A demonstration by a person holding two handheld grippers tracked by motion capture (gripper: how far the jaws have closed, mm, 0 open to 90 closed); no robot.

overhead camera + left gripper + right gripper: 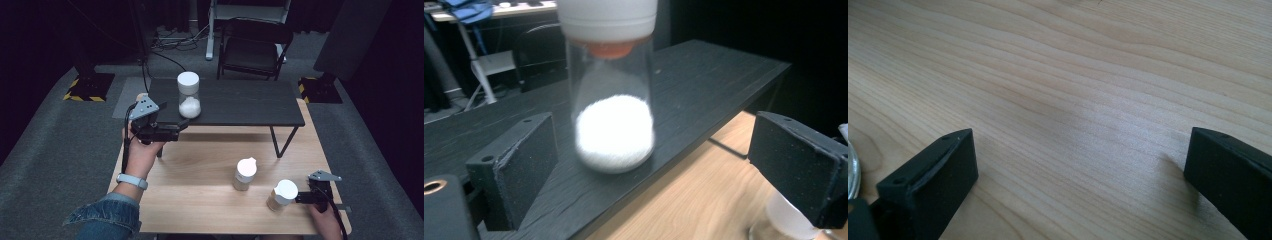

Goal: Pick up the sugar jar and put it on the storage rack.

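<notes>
A clear jar (189, 96) with a white lid and white powder in its bottom stands upright at the near left edge of the black shelf (240, 102). My left gripper (179, 127) is held just below and left of it, jaws pointing toward it. In the left gripper view the jar (614, 131) stands a little beyond the open left gripper (654, 155), untouched. At the table's near right, my right gripper (301, 198) lies beside a white-lidded jar (282, 194). In the right gripper view that gripper (1078, 165) is open over bare wood.
The black shelf stands on thin legs over the back of the wooden table (200, 190). A second jar with a white flip lid (244, 173) stands mid-table. A glass rim (851, 170) sits at the left edge. A dark chair (255, 47) is behind the table.
</notes>
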